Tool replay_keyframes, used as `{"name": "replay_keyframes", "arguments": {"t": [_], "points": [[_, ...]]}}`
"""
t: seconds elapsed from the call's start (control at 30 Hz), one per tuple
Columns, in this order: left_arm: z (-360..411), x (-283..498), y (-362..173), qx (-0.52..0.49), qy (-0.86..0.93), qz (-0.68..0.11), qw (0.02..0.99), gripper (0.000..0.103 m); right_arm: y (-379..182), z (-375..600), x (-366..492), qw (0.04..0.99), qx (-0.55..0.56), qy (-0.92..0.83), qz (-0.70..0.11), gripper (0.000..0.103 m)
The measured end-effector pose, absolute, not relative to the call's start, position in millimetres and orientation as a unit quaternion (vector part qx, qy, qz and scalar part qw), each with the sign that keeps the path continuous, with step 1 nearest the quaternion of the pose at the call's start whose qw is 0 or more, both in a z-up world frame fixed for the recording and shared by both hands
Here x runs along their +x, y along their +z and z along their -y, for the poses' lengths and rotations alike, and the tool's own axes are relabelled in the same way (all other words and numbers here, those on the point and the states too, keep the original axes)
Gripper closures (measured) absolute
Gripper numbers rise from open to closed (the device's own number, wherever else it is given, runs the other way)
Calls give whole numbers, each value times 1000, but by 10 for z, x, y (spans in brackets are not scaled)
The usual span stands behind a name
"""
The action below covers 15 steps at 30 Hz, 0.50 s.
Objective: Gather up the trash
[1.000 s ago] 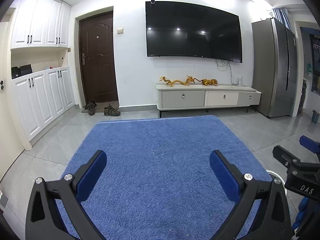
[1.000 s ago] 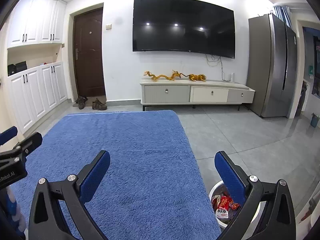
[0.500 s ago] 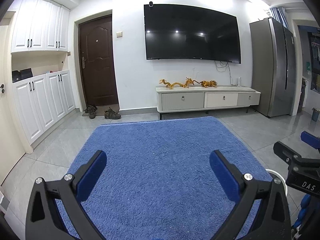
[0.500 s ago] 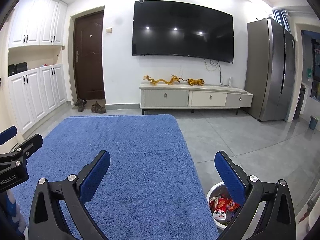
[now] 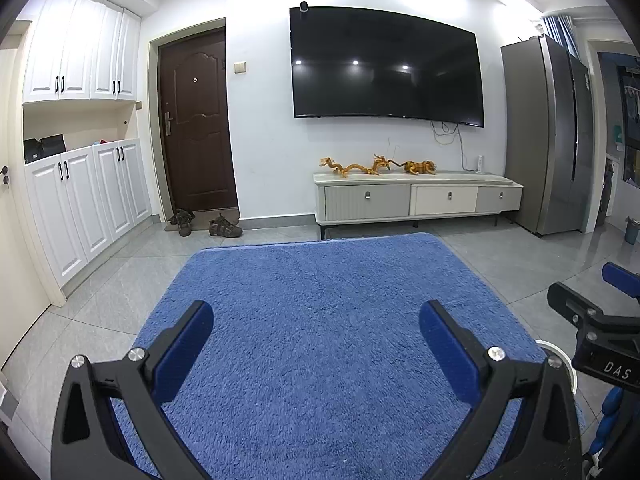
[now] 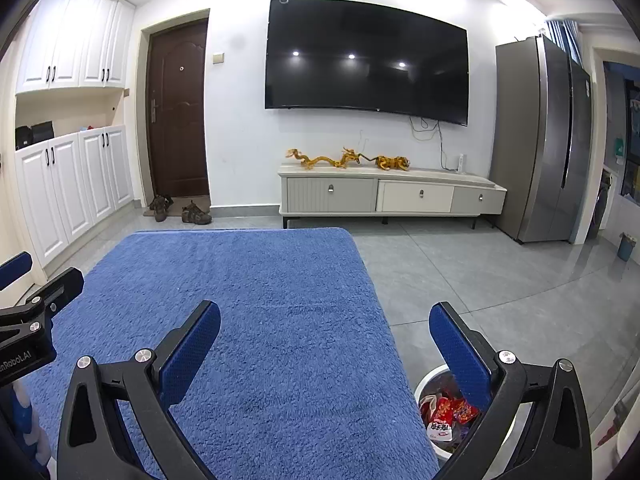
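Left hand-held gripper (image 5: 316,344): jaws wide apart, nothing between them, hovering over the blue rug (image 5: 320,320). Right hand-held gripper (image 6: 324,344): jaws likewise spread, empty, over the rug's right edge.

Container: white bin (image 6: 430,380) on the grey tile floor (image 6: 500,280), just beside the rug's near right corner. The right gripper's right finger partly covers it. Contents visible: crumpled red snack wrappers (image 6: 450,410) and a white-labelled packet; the rest is hidden. In the left wrist view only a sliver of the bin's rim (image 5: 558,350) shows.

No loose trash seen on the rug or on the visible floor. A small bluish bucket (image 6: 626,246) stands far off by the right wall; contents cannot be told.

Judgement: collection looks largely finished, or the step in hand is a search for remaining items. Next move calls for scanning areas outside these views, then a grasp with either gripper, since both are free.
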<state>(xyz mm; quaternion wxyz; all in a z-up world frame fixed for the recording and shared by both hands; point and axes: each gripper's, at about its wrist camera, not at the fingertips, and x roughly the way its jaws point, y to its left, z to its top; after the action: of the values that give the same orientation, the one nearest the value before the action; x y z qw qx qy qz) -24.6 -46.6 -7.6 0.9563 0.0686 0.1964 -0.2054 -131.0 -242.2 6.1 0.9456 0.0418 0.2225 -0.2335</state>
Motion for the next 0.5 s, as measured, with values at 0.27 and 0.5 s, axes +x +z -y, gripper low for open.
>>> {"name": "replay_keyframes", "arguments": {"t": [0.27, 0.5], "points": [[455, -113, -149, 66, -208, -207, 954, 0, 34, 2440, -1232, 942, 41, -240, -231, 1], [408, 42, -245, 67, -204, -224, 951, 0, -48, 2428, -1075, 937, 32, -242, -252, 0]]}}
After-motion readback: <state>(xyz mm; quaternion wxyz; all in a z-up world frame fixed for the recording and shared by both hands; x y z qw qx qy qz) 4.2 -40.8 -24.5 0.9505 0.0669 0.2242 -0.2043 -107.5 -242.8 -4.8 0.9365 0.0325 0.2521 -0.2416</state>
